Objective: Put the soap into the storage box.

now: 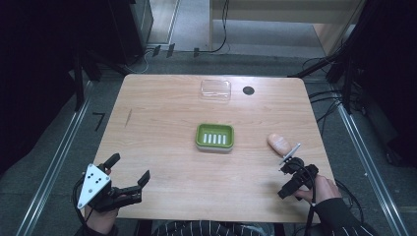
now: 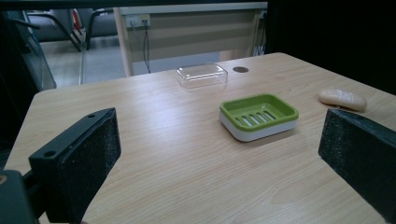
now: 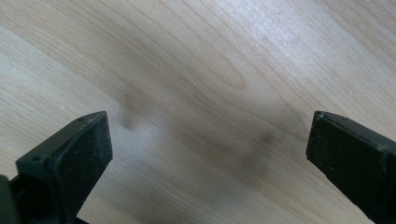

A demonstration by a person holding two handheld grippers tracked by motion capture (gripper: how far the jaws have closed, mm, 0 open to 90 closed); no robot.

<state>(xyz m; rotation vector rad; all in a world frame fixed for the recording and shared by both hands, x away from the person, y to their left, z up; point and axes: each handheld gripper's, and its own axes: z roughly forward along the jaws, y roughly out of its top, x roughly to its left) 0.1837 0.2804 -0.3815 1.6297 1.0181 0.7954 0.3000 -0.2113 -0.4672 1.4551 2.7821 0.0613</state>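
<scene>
At seven o'clock on the bench (image 1: pixel 162 113), my left gripper (image 1: pixel 129 173) has its jaws spread wide and empty, level above the wood, aimed toward one o'clock. Centre bench sits the green soap dish (image 1: pixel 214 137); the clear lid (image 1: pixel 216 90) lies at twelve. The soap bar (image 1: pixel 279 142) rests at three. At five o'clock my right gripper (image 1: pixel 290 177) tilts downward, jaws wide apart, holding nothing, my hand (image 1: pixel 322 189) behind it.

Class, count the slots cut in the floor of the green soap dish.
5, side by side in a row across the middle of the green soap dish at the table's centre.
</scene>
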